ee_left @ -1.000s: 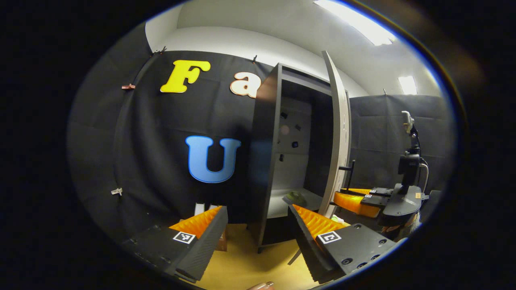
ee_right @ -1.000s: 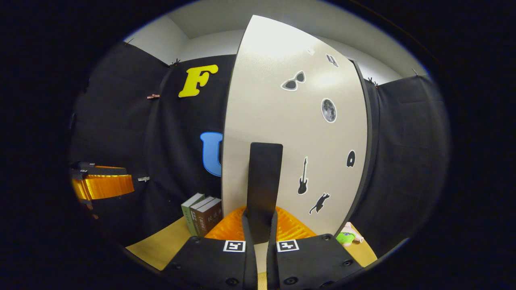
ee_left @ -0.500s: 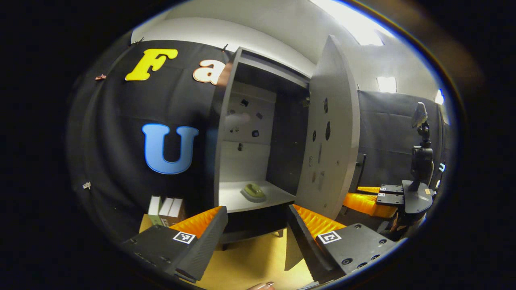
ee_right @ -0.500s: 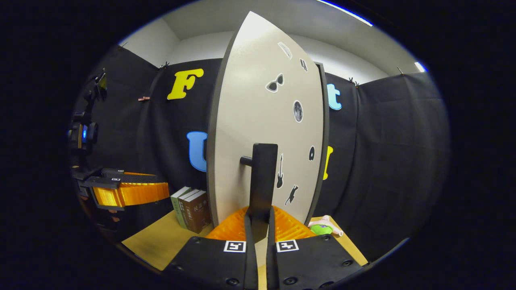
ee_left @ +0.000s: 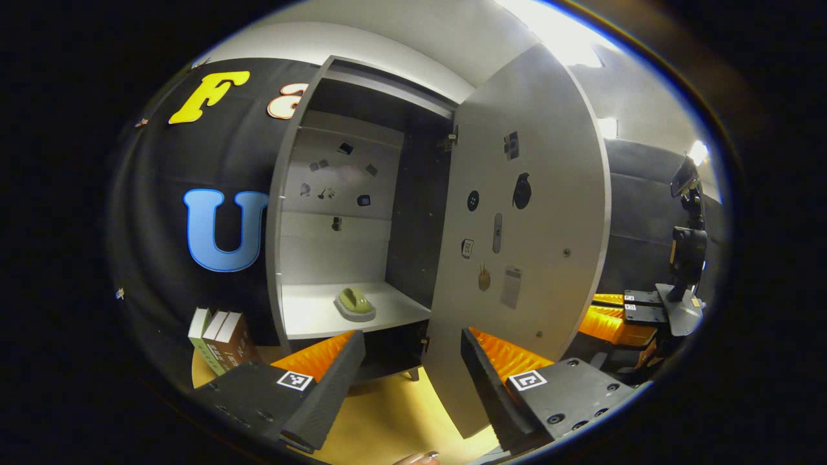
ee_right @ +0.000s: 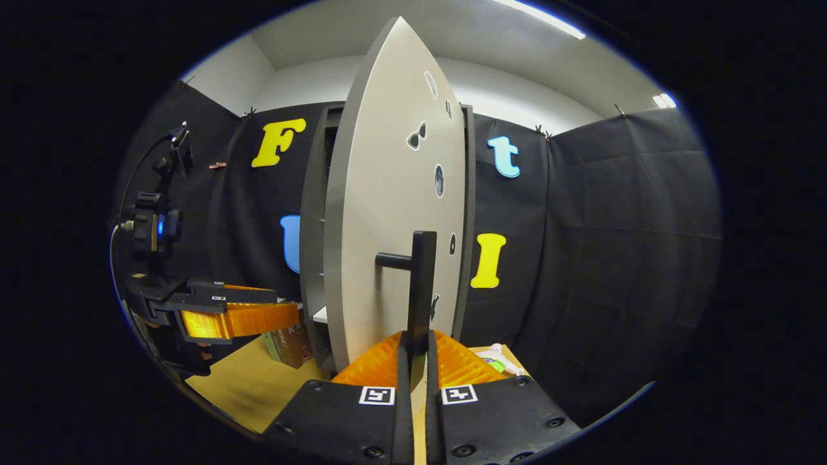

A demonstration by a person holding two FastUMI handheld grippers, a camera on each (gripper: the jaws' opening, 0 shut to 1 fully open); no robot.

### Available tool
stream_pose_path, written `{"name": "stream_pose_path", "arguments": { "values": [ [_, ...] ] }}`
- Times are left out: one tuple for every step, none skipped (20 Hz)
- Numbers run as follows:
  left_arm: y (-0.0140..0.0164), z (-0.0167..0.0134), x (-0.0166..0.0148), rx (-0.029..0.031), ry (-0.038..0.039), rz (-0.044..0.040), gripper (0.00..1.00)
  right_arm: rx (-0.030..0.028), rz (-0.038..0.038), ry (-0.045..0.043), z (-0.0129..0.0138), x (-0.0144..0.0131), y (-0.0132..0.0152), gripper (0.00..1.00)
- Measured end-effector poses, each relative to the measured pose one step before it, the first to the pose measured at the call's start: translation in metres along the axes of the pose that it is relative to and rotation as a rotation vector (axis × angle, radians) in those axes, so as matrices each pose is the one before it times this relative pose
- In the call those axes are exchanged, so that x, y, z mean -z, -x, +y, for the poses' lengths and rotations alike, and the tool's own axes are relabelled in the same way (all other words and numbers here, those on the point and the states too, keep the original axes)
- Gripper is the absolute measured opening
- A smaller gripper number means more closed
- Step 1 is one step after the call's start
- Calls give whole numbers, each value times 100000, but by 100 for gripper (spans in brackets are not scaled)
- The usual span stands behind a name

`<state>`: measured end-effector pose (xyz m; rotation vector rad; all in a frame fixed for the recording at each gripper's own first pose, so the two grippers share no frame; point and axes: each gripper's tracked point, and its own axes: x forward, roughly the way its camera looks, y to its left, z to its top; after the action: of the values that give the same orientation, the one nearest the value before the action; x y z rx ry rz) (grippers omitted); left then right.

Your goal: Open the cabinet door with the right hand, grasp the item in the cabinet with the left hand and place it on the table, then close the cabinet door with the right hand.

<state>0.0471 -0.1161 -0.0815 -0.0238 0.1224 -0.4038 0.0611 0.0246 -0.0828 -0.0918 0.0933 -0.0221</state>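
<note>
Now the cabinet door [ee_left: 523,213] stands swung wide, its inner face turned toward the left gripper view and dotted with small stickers. Behind it the cabinet [ee_left: 291,194] is open, and on its pale shelf [ee_left: 310,316] lies the item, a small yellow-green soap-dish-like object [ee_left: 354,303], near the shelf's middle and toward the front edge, touching nothing else. The left gripper [ee_left: 410,368] hangs in front of the cabinet, below the shelf's front edge, its fingers spread wide apart and holding nothing. Beneath it runs the wooden table [ee_left: 387,420]. Three books [ee_left: 216,336] stand upright on the table by the cabinet's left side, against the black cloth wall.

In the right gripper view the door [ee_right: 394,213] is seen nearly edge-on, its outer face carrying sticker shapes. The dark bar handle [ee_right: 421,284] stands upright off that face, and the right gripper [ee_right: 417,349] is clenched on the handle's lower end, both fingers pressed against it. Farther left in that view the left gripper [ee_right: 239,316] reaches in front of the cabinet's opening, above the table [ee_right: 252,387]. At the table's far right edge, past the door, lies a small green-and-pink toy [ee_right: 501,361], partly hidden by the right gripper's fingers [ee_right: 465,365].
</note>
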Motion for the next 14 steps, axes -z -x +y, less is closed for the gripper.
{"name": "stream_pose_path", "arguments": {
  "values": [
    [-601, -715, -17, 259, -301, -332, 94, -471, -84, 1833, -445, 2, 8, 11],
    [-598, -735, -133, -13, -563, -438, 94, -692, 99, 1617, -356, 13, -171, 11],
    [-599, -653, -148, -170, -590, -588, 94, -977, 34, 619, -277, 46, -35, 11],
    [-684, -629, -48, -201, -359, -701, 94, -1273, -329, -451, -175, -76, 30, 11],
    [-697, -461, -19, -275, -64, -488, 94, -1632, -181, -1312, -175, -20, 97, 11],
    [-546, -536, 153, -206, 148, -156, 94, -1808, -76, -1288, 39, -20, 236, 11],
    [-503, -589, 79, -204, 104, -69, 94, -1579, -259, -345, -93, 47, 139, 11],
    [-681, -298, 204, -458, -73, 47, 94, -968, -46, 669, -358, 121, -64, 11],
    [-552, -180, 116, -826, -291, -47, 95, -717, 175, 1027, -213, 48, 2, 11],
    [-414, -37, -104, -1561, -345, -338, 95, -891, -308, 887, -104, -69, 118, 11],
    [-359, 4, -105, -1804, -252, -466, 94, -1035, 11, 260, -134, 70, -9, 11],
    [-337, -70, 109, -1487, -189, -104, 94, -1310, -445, -580, -70, -13, -28, 11],
    [-285, 9, 53, -1347, -241, 144, 94, -1457, -94, -1432, -73, 29, -74, 11],
    [-202, 129, -61, -1561, -390, 6, 94, -1335, -255, -1610, -104, -60, -21, 11]
  ]
}}
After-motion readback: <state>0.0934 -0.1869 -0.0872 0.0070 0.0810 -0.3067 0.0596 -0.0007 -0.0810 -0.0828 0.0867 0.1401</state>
